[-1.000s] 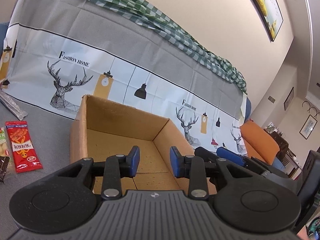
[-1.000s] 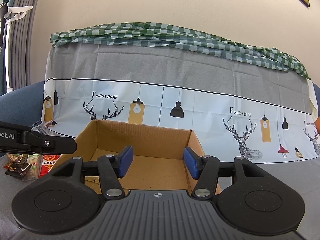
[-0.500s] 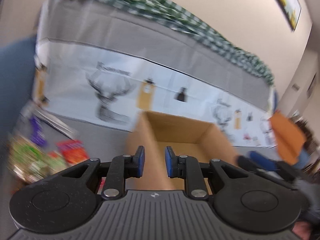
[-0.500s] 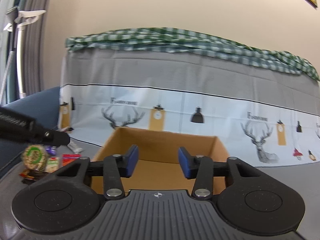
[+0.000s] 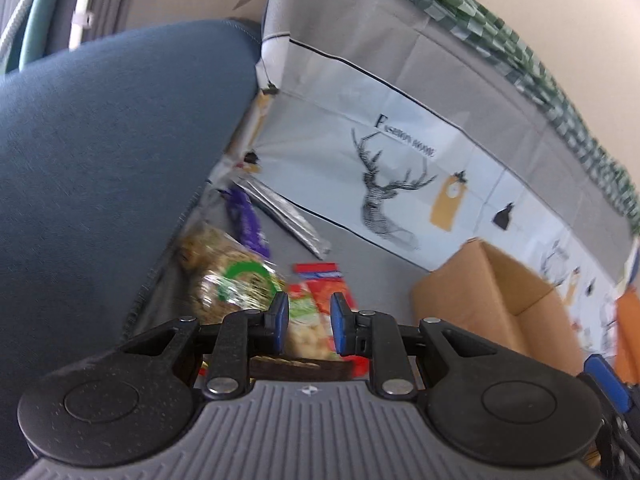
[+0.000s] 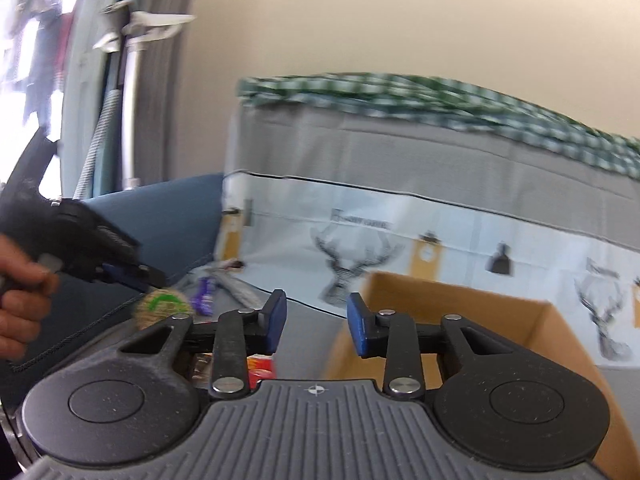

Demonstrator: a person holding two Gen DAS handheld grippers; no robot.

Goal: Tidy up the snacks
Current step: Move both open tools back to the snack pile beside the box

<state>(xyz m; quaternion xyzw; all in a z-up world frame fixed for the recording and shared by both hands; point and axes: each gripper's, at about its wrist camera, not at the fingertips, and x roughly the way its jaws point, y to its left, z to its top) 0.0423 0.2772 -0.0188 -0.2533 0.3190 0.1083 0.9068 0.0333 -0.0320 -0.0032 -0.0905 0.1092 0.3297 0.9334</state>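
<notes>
Crinkly snack packets [image 5: 248,292] lie heaped; angular cardboard box [image 5: 500,300] stands beside.

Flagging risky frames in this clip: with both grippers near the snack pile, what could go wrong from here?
1. The left gripper has a narrow gap over overlapping packets; it may pinch two or none.
2. The right gripper is closing on nothing and sits close to the left one, so they could collide.
3. Both views are blurred, so aim at the cardboard box may drift.

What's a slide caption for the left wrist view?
Left tool, empty, nosing toward a snack pile beside the blue cushion; cardboard box waits at right.
</notes>
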